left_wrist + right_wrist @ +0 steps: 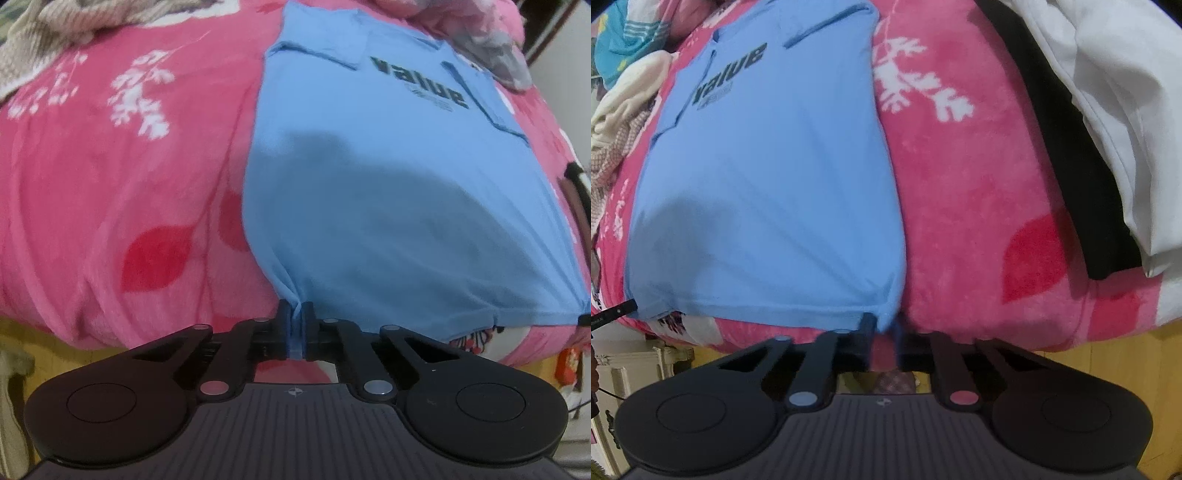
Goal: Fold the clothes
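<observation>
Pinched between the pads of our left gripper (294,325) is the near left hem corner of the blue shirt (369,192), the cloth bunched into a tight pleat where the fingers press together. In the left wrist view, the shirt lies flat on the pink floral blanket (122,177), its collar and the dark word "value" at the far end. A knitted beige garment (48,40) is heaped at the far left, well apart from the shirt, and a grey and pink bundle (491,48) touches the shirt's far right shoulder. Wide bare blanket opens to the left of the shirt; the blanket's near edge drops off just beneath our fingers.

From the right wrist view, our right gripper (884,325) is closed on the opposite hem corner, the blue fabric caught between its fingers at the blanket's near edge. A black garment (1082,177) and a white garment (1126,110) lie along the right, clear of the shirt, with open pink blanket between. Cream and teal clothes (624,74) crowd the far left. Yellow floor (1115,350) shows below the blanket's edge.
</observation>
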{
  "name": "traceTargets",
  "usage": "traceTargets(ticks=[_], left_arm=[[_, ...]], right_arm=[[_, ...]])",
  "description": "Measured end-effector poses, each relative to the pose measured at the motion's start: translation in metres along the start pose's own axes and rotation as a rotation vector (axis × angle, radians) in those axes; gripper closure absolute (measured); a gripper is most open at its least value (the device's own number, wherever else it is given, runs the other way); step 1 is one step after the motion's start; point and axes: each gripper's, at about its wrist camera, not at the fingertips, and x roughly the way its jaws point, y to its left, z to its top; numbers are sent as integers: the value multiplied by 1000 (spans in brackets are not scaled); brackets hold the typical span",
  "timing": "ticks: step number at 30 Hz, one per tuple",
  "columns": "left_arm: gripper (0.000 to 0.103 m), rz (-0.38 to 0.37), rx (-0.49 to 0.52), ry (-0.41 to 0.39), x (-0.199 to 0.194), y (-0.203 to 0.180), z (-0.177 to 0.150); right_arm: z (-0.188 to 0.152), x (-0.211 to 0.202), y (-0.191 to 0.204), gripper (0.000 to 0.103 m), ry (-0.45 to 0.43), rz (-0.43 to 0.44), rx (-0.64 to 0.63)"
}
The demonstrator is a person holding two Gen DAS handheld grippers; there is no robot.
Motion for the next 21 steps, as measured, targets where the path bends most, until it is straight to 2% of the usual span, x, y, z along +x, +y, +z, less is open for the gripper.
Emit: traceTargets(ticks=[4,7,11,21], left_arm=[[102,-14,37,-30,-11,-6,5],[102,-38,26,-39,-19,-12,12],[102,-69,36,-79,-36,-21,32],[102,-128,-31,-240,-54,-19,110]], right_arm=[[0,-13,7,100,-37,20,-22],[6,-23,16,100,-71,48,-34],[24,-41,25,100,-142,85,-36],[100,-73,47,100,-342,172,-32]])
